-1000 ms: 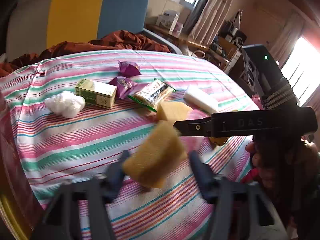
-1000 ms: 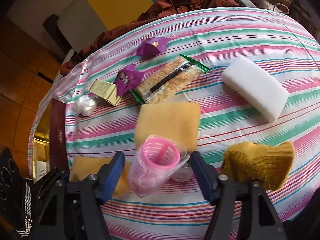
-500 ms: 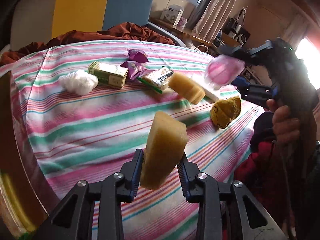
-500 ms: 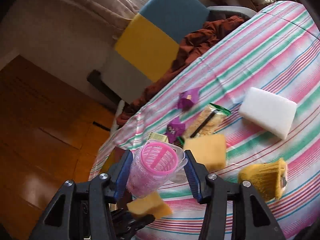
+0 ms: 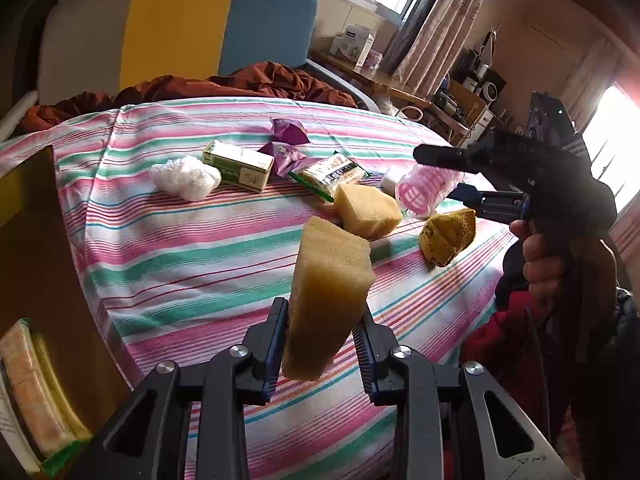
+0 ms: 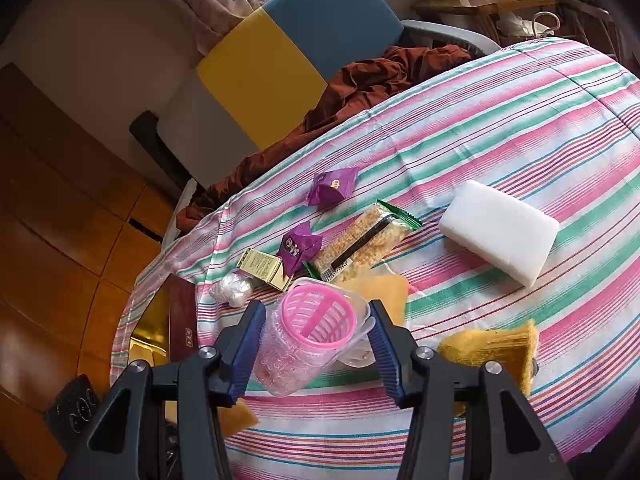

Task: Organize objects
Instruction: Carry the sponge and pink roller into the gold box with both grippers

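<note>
In the left wrist view the left gripper [image 5: 322, 340], whose jaws have just been closing, is now clamped on a yellow sponge [image 5: 328, 300] that lay loose between them a second ago, lifted above the striped tablecloth [image 5: 180, 256]; beyond lie a second sponge [image 5: 366, 210], a green box [image 5: 238, 164] and a white wad [image 5: 186, 178]. In the right wrist view the right gripper [image 6: 316, 350], its jaws having just been closing, pinches a pink strainer cup [image 6: 312, 336] that has risen off the cloth since then, hiding part of the flat sponge [image 6: 390, 292], with a white block [image 6: 498, 232], a snack bar [image 6: 362, 242] and a mustard knit piece [image 6: 494, 350] around.
</note>
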`<state>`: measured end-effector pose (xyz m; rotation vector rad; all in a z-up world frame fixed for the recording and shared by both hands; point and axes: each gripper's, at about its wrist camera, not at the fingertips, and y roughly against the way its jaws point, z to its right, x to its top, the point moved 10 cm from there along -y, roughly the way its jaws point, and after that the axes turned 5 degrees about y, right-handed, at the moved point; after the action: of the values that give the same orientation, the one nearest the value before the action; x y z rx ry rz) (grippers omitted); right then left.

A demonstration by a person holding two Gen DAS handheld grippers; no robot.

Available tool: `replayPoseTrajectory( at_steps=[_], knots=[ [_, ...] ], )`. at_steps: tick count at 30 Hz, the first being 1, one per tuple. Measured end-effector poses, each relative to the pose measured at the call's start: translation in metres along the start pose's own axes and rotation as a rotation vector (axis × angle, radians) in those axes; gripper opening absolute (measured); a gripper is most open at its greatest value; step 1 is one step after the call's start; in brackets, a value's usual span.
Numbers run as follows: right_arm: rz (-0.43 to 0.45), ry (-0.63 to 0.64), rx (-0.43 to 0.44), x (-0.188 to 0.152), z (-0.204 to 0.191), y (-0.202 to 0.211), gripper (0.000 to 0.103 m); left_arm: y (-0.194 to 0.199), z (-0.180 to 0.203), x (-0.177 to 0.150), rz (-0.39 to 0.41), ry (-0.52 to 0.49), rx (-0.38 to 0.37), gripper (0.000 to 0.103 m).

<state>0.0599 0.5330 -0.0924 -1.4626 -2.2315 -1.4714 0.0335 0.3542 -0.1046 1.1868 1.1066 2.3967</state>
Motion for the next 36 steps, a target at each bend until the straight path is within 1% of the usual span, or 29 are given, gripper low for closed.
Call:
replayPoseTrajectory(
  at_steps=[12, 15, 17, 21, 24, 26, 29, 32, 34, 36],
  knots=[
    [-0.031, 0.029, -0.092, -0.005, 0.004, -0.007, 0.052, 0.044, -0.023, 0.015, 0.106, 0.052, 0.04, 0.032],
    [-0.03, 0.04, -0.109, -0.006, 0.003, -0.007, 0.052, 0.062, -0.034, 0.022, 0.142, 0.075, 0.05, 0.032],
    [-0.029, 0.055, -0.113, -0.006, 0.001, -0.007, 0.052, 0.08, -0.045, 0.029, 0.181, 0.096, 0.064, 0.032],
    [-0.051, 0.079, -0.144, -0.009, -0.001, -0.012, 0.052, 0.119, -0.077, 0.039, 0.263, 0.15, 0.117, 0.032],
    [-0.053, 0.093, -0.157, -0.01, -0.001, -0.013, 0.052, 0.15, -0.108, 0.041, 0.323, 0.201, 0.176, 0.033],
    [-0.052, 0.102, -0.166, -0.01, -0.002, -0.013, 0.052, 0.17, -0.132, 0.039, 0.359, 0.234, 0.23, 0.032],
    [-0.061, 0.12, -0.18, -0.012, -0.004, -0.015, 0.052, 0.193, -0.163, 0.029, 0.389, 0.283, 0.293, 0.033],
    [-0.065, 0.159, -0.205, -0.012, -0.008, -0.016, 0.052, 0.211, -0.196, 0.016, 0.401, 0.34, 0.353, 0.033],
    [-0.059, 0.196, -0.219, -0.013, -0.018, -0.016, 0.052, 0.222, -0.217, 0.005, 0.407, 0.38, 0.388, 0.033],
    [-0.062, 0.22, -0.202, -0.016, -0.033, -0.019, 0.052, 0.233, -0.237, -0.006, 0.416, 0.411, 0.426, 0.033]
  ],
)
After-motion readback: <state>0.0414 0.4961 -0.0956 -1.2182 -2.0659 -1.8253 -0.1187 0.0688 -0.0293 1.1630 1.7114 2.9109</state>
